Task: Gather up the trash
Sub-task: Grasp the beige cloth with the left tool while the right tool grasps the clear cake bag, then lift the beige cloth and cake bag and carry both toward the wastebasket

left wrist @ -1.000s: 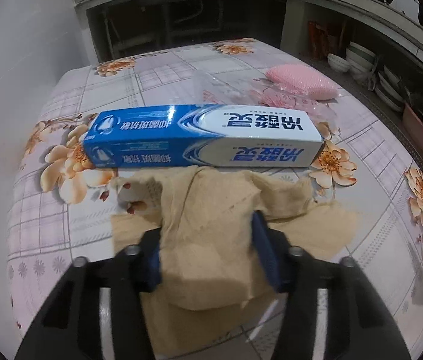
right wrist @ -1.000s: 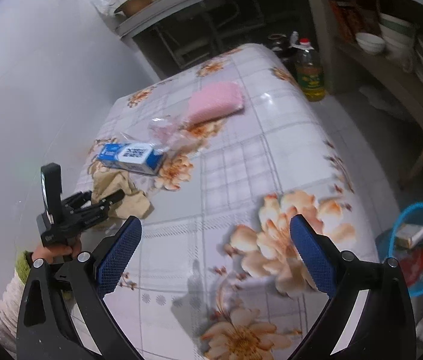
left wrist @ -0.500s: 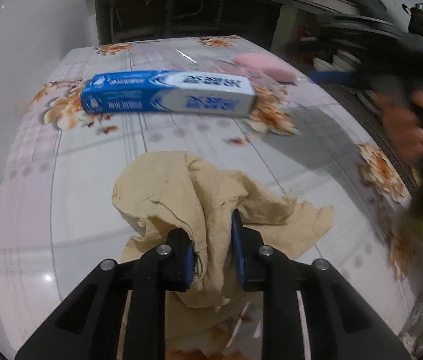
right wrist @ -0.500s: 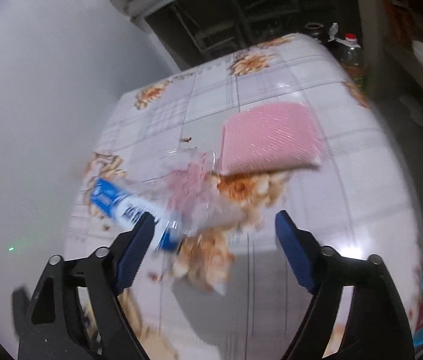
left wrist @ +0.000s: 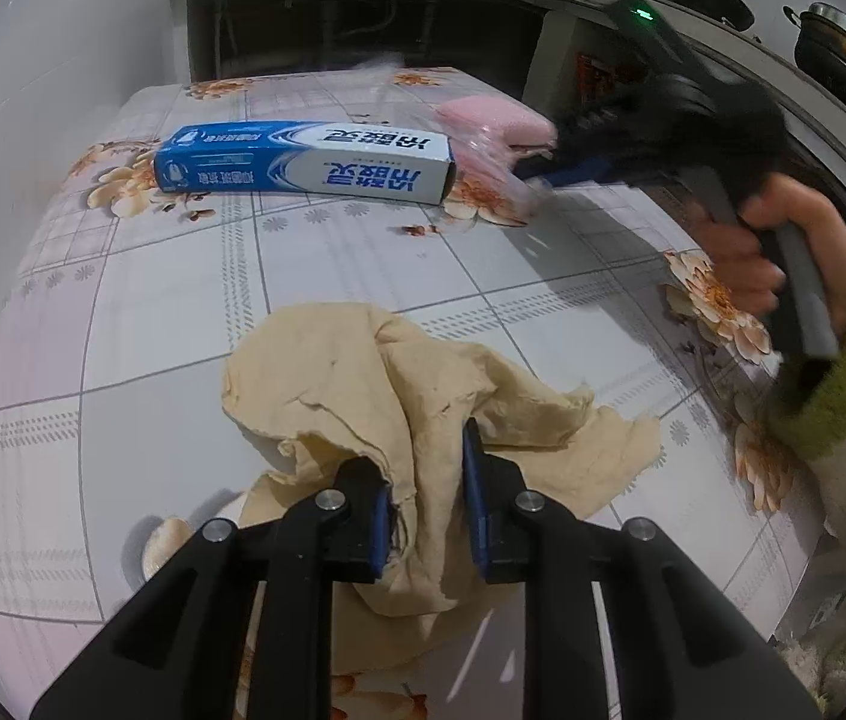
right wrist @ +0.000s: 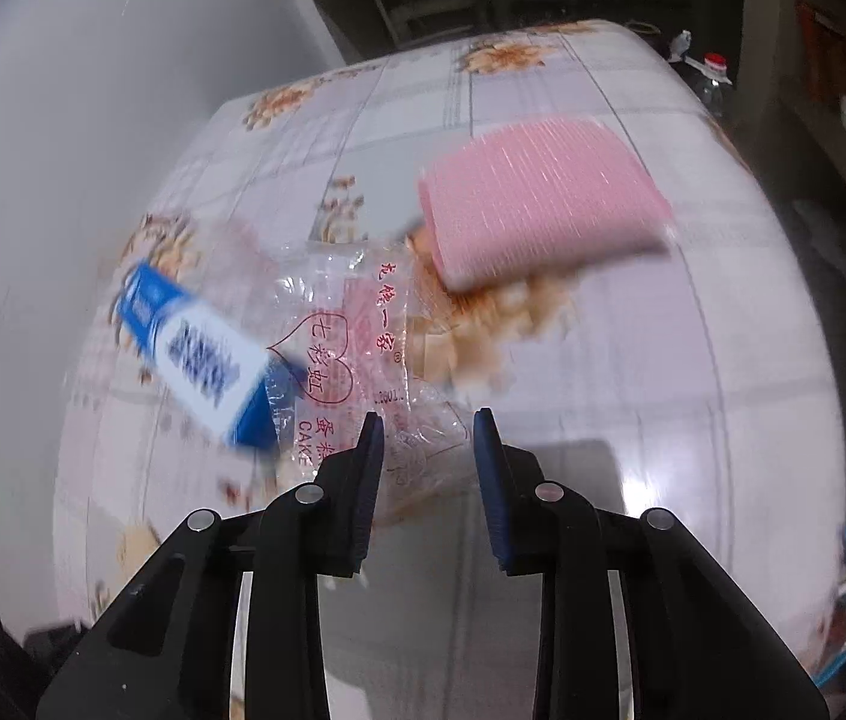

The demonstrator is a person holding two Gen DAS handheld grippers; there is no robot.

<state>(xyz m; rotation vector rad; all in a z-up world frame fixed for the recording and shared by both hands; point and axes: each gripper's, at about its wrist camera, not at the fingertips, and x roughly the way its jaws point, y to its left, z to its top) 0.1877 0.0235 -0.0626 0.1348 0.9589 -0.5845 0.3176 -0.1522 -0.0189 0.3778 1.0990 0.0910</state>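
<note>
On the desk (left wrist: 195, 312), left tongs (left wrist: 426, 480) pinch the tissue (left wrist: 363, 372); right tongs (right wrist: 428, 468), just narrowing, seemingly straddle the wrapper (right wrist: 357, 336).

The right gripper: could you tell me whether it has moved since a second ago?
Yes: the right gripper has come down over the tablecloth, closing around the clear cake wrapper.

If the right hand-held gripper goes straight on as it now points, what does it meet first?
Probably the clear wrapper: its near edge already lies between the right hand-held gripper jaws. Depth is unclear through blur.
</note>
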